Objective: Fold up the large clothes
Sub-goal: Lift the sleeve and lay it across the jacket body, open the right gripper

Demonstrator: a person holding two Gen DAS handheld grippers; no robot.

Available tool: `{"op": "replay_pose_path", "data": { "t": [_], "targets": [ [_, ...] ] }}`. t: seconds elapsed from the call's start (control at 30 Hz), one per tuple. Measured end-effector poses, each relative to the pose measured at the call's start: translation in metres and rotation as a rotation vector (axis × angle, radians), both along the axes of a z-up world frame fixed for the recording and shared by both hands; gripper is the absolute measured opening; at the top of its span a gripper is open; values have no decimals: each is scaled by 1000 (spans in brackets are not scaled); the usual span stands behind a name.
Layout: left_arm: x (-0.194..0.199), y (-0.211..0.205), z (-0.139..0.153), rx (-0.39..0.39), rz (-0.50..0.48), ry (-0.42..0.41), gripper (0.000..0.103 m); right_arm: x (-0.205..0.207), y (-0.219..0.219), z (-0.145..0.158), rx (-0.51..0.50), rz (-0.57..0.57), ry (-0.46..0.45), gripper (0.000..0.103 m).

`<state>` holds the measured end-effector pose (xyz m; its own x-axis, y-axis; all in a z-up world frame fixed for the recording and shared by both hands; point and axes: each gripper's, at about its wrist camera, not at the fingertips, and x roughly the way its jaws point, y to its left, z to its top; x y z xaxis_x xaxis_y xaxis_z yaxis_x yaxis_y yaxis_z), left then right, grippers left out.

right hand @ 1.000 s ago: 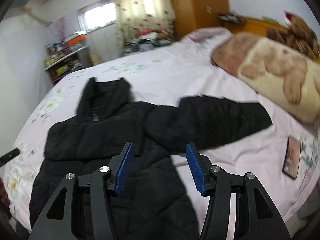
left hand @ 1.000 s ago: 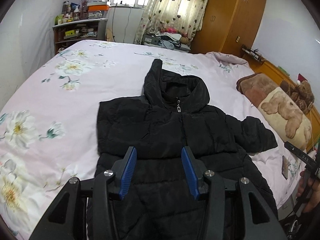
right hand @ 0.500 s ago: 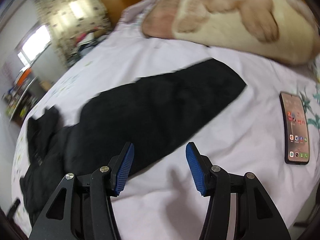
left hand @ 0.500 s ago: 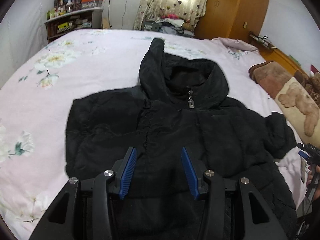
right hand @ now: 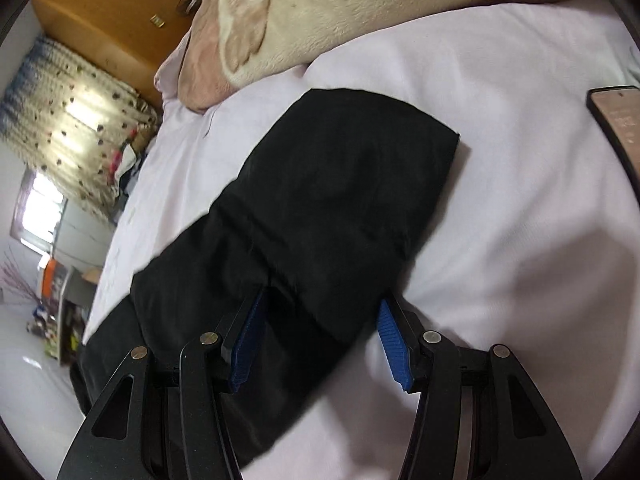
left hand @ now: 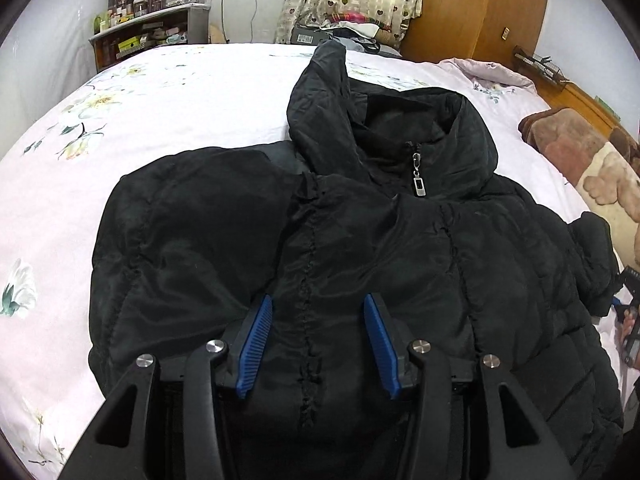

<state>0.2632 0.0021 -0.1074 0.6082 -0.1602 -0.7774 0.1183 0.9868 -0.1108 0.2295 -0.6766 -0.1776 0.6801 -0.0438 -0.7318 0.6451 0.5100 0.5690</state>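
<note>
One black puffer jacket [left hand: 360, 248] flat on bed [left hand: 180, 80], zipped, hood up.

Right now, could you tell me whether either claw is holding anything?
Nothing is held: the left claw is open above the jacket, the right claw open over its sleeve.
</note>
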Motion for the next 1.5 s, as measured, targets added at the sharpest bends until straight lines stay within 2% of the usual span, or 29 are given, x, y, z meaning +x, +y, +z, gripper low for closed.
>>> {"op": "replay_pose_path", "data": {
  "t": [0.03, 0.07, 0.1, 0.17, 0.27, 0.37, 0.53, 0.67, 0.83, 0.97, 1.1, 1.3, 1.43, 1.5],
  "targets": [
    [0, 0, 0, 1, -1, 1, 50, 0, -2, 1, 5, -2, -1, 55],
    [0, 0, 1, 3, -3, 4, 50, 0, -2, 3, 7, -3, -1, 42],
    [0, 1, 2, 3, -4, 7, 50, -1, -3, 5, 6, -5, 3, 16],
    [0, 1, 6, 0, -1, 16, 50, -7, -3, 14, 5, -6, -8, 10],
    [-5, 2, 15, -13, 0, 21, 50, -16, 9, 46, -63, 29, -22, 9],
    [-15, 2, 28, -29, -3, 9, 50, -23, 33, 94, -147, 90, -66, 8],
    [-37, 3, 59, -53, -7, -36, 50, -32, 92, 187, -249, 214, -205, 8],
    [-53, 11, 84, -69, -10, -79, 50, -22, 148, 240, -306, 337, -294, 8],
    [-72, 27, 106, -74, 7, -114, 50, -4, 227, 275, -331, 512, -361, 8],
    [-80, 42, 115, -85, 25, -136, 50, 17, 286, 274, -338, 642, -350, 8],
    [-89, 61, 117, -107, 57, -142, 50, 39, 344, 250, -324, 766, -311, 8],
    [-99, 90, 111, -126, 103, -136, 50, 68, 415, 170, -277, 917, -185, 9],
    [-101, 101, 102, -133, 124, -119, 50, 85, 441, 116, -225, 986, -89, 13],
    [-100, 104, 97, -133, 131, -105, 50, 91, 452, 89, -187, 1021, -37, 28]
  ]
}}
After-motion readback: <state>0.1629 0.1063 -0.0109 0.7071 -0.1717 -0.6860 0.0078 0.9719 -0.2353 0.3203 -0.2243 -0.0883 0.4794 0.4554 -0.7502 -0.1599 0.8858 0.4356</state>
